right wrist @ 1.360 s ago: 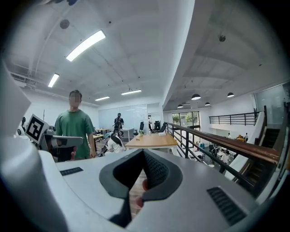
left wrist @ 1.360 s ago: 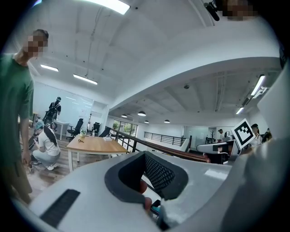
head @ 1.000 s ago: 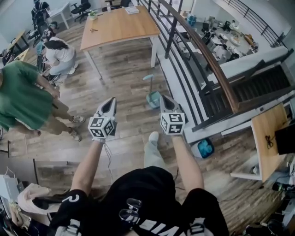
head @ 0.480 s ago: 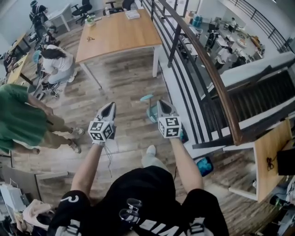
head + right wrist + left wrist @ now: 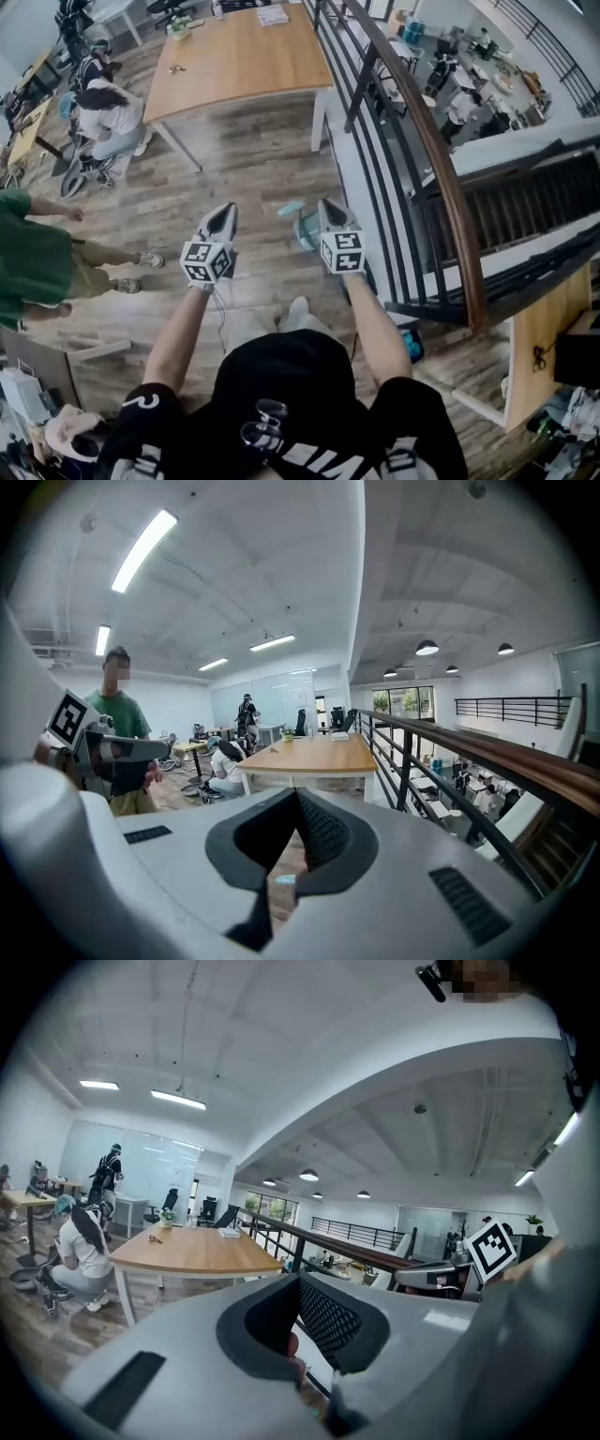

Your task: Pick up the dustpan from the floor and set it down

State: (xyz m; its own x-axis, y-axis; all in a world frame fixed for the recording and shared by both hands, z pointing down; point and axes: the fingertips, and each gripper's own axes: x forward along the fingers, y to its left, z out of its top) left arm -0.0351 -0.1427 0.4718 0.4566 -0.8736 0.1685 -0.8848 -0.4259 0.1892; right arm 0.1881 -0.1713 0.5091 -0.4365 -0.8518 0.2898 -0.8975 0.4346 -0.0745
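Two claws reach forward from a person in a black top, low over a wood-plank floor (image 5: 234, 178). The left claw (image 5: 223, 217) has its jaws pressed together on nothing; the right claw (image 5: 330, 214) is likewise closed and empty. Both are smooth grey-white plastic with dark mesh-textured pads.

Just beyond and between them, nearer the right claw and a little to its left, the dustpan (image 5: 306, 228) stands on the floor. It is pale teal plastic, a shallow scoop at the bottom with a slim handle rising from it. Its long axis therefore runs roughly upright, leaning slightly. The right hand looks better placed to take the handle, and its jaws would first have to part.

Farther off, a dark metal railing (image 5: 427, 141) capped in wood runs along the right. A pale wooden worktop (image 5: 234, 56) on white legs stands ahead. At the left are a crouched person (image 5: 111, 117) and a person in green (image 5: 28, 262).
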